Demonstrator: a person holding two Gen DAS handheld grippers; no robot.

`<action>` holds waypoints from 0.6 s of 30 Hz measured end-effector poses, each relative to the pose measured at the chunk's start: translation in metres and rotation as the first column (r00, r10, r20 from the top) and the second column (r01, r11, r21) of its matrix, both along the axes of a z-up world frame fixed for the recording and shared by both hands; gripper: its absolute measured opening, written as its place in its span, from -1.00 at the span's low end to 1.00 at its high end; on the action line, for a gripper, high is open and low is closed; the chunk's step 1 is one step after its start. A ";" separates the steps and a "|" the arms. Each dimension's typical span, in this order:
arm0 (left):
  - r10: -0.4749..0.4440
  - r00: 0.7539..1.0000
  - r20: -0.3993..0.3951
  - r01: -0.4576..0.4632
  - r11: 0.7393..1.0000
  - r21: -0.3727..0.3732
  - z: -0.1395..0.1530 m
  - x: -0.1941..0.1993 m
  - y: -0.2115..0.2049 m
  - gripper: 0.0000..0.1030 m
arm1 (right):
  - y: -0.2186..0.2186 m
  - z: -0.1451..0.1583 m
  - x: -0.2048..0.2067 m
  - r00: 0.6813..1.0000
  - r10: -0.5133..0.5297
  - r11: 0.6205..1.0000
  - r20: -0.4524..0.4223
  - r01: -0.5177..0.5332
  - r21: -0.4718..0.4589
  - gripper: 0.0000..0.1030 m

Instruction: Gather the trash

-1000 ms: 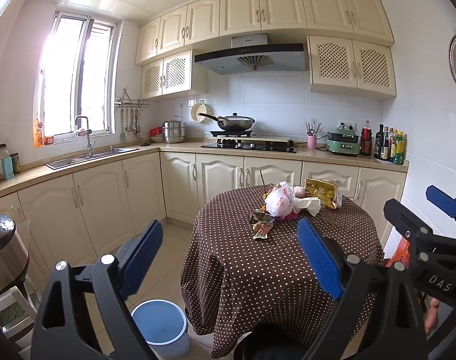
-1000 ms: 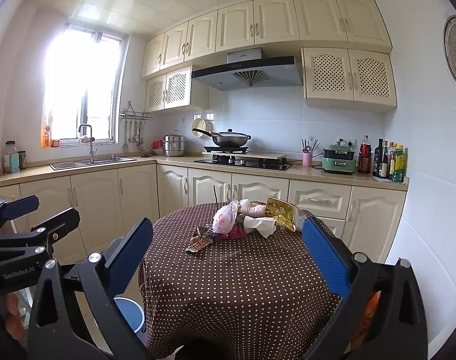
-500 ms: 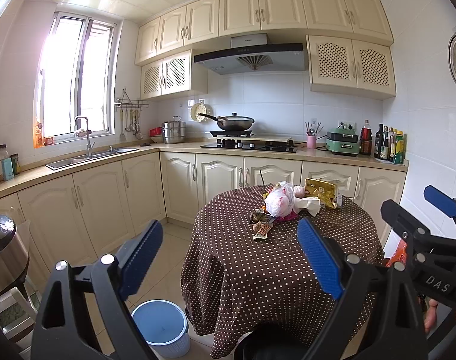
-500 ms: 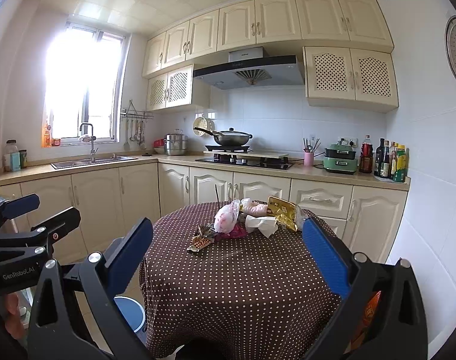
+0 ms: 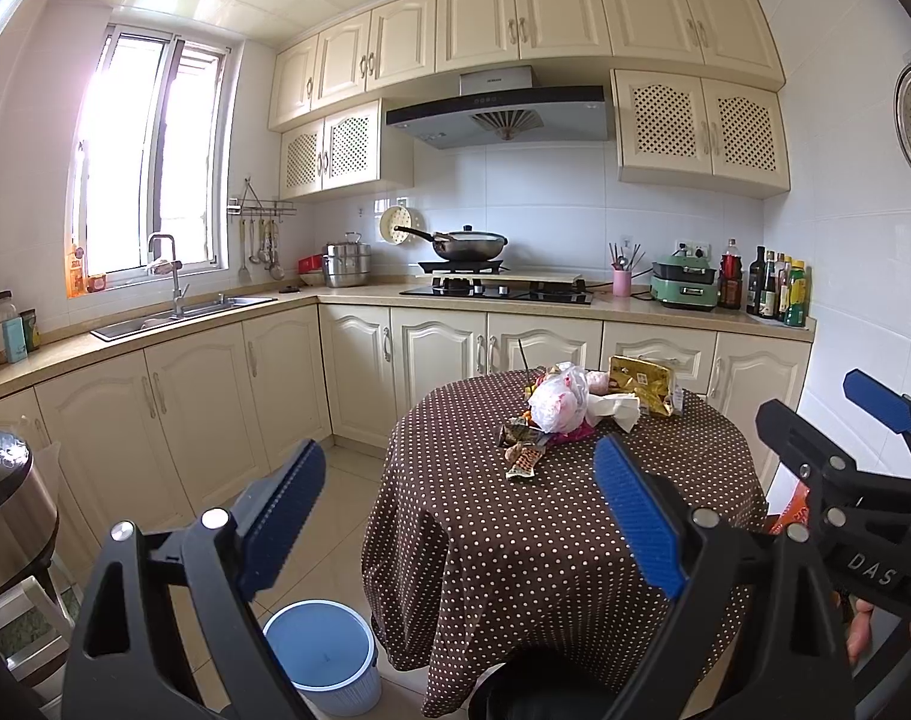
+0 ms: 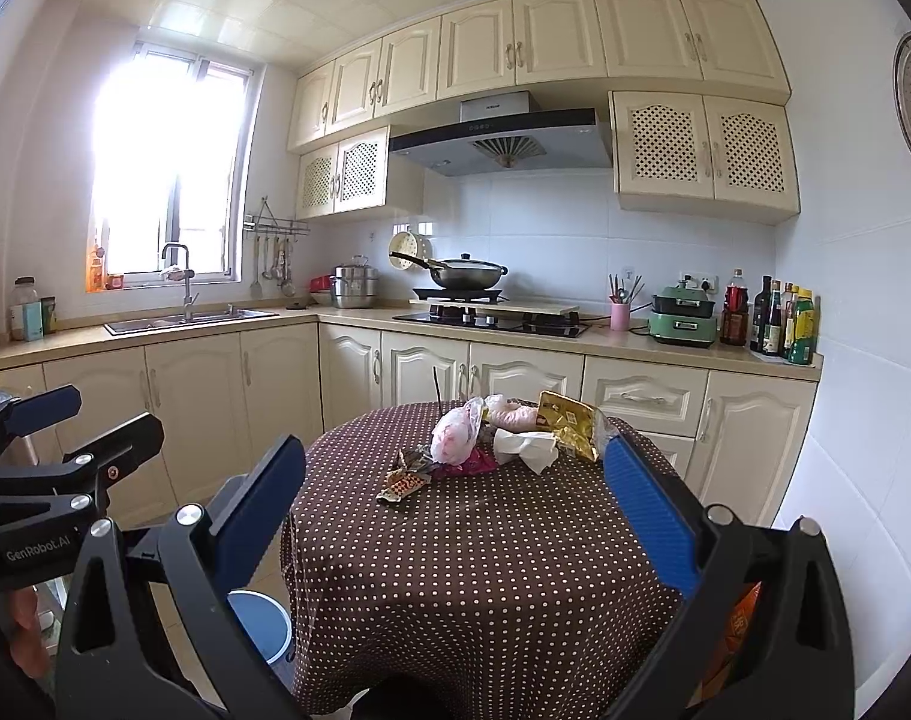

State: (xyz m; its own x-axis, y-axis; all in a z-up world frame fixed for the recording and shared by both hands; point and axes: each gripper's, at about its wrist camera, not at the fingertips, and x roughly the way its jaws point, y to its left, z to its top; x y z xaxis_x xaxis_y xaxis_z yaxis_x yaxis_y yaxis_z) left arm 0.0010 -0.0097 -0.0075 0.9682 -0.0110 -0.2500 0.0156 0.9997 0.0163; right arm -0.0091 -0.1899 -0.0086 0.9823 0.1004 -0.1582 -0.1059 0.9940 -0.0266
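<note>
The trash sits in one cluster toward the far edge of the round table (image 6: 485,588), which is draped in a brown polka-dot cloth. At its middle is a knotted pink-and-white plastic bag (image 6: 455,435), with a crumpled white tissue (image 6: 524,447) just beside it on the right and a gold foil packet (image 6: 566,423) leaning behind the tissue. A flattened snack wrapper (image 6: 402,485) lies nearest the front of the cluster, its long axis running roughly from the near left to the far right, toward the bag. A thin dark stick (image 6: 437,387) stands up at the back.

From both tongs the pile lies straight ahead and lower, across the bare near half of the table. The right gripper (image 6: 455,516) has its blue pads spread wide and holds nothing; in its view the pile falls almost on the centreline between the jaws. The left gripper (image 5: 461,516) is likewise spread wide and empty, but it sits off the table's left edge, so the pile lies ahead and somewhat to its right. I judge the right one better lined up for a first reach, probably for the wrapper, taken across its short side.

A pale blue wastebasket (image 5: 322,654) stands on the floor at the table's near left, below the left gripper, the likely place for whatever is lifted.
</note>
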 end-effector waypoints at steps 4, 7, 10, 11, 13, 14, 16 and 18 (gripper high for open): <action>0.000 1.000 0.000 0.000 1.000 -0.001 0.000 0.000 0.000 0.74 | 0.000 0.000 0.000 1.000 0.001 1.000 -0.001 -0.001 0.000 0.86; 0.000 1.000 -0.001 0.000 1.000 0.001 0.000 0.000 -0.001 0.74 | 0.000 0.000 0.000 1.000 0.001 1.000 0.000 -0.001 -0.001 0.86; -0.001 1.000 -0.002 0.001 1.000 0.002 0.000 0.000 -0.001 0.74 | 0.000 -0.001 0.001 1.000 0.001 1.000 -0.001 -0.001 -0.001 0.86; -0.001 1.000 -0.002 0.001 1.000 0.001 0.000 0.000 0.000 0.74 | 0.000 -0.001 0.000 1.000 0.001 1.000 -0.001 -0.001 -0.001 0.86; 0.000 1.000 -0.002 0.000 1.000 0.001 0.000 0.000 -0.001 0.74 | 0.000 -0.001 0.001 1.000 0.002 1.000 -0.002 -0.002 -0.001 0.86; 0.000 1.000 -0.002 0.000 1.000 0.001 0.000 0.000 -0.001 0.74 | 0.001 -0.001 0.000 1.000 0.002 1.000 -0.003 -0.002 -0.002 0.86; 0.000 1.000 -0.002 0.000 1.000 0.002 0.000 0.000 -0.001 0.74 | 0.001 -0.001 0.001 1.000 0.003 1.000 -0.004 -0.003 -0.002 0.86; -0.001 1.000 -0.002 0.001 1.000 0.002 0.000 0.000 -0.001 0.74 | 0.001 -0.001 0.001 1.000 0.003 1.000 -0.005 -0.003 -0.002 0.86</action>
State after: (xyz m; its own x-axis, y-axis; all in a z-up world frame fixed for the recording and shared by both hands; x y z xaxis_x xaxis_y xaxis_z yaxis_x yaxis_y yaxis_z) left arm 0.0012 -0.0106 -0.0077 0.9677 -0.0110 -0.2519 0.0162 0.9997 0.0185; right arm -0.0086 -0.1888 -0.0097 0.9812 0.1033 -0.1629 -0.1092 0.9936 -0.0277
